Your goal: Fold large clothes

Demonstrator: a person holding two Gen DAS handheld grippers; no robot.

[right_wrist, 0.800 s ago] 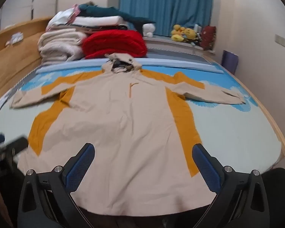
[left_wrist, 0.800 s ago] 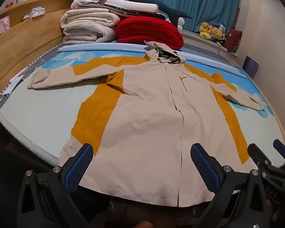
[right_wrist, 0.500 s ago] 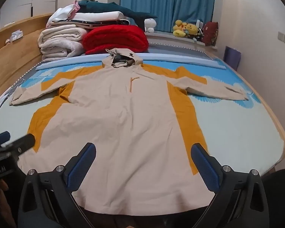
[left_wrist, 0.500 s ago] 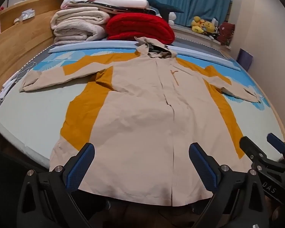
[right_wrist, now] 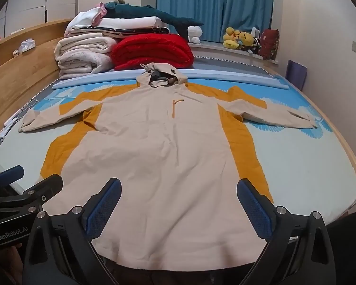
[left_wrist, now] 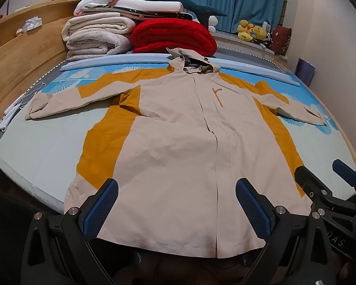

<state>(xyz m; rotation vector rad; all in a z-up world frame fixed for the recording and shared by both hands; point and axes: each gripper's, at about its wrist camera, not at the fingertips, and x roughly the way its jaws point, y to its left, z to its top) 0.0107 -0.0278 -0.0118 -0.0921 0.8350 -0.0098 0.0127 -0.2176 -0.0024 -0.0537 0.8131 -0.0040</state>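
Nearest the cameras, at six o'clock, the left gripper (left_wrist: 176, 204) and right gripper (right_wrist: 178, 203) both hover with jaws spread wide and holding nothing, just above the hem of the jacket (left_wrist: 178, 147), side by side. Beyond them the beige-and-mustard jacket lies face up on the bed (right_wrist: 308, 166), hood toward twelve o'clock, sleeves reaching nine and three. Farther off at eleven o'clock sits a red blanket (right_wrist: 152, 52) beside pale folded bedding (right_wrist: 83, 57), possibly quilts.

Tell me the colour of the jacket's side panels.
Mustard yellow side panels on a beige jacket, clearest in the right wrist view.
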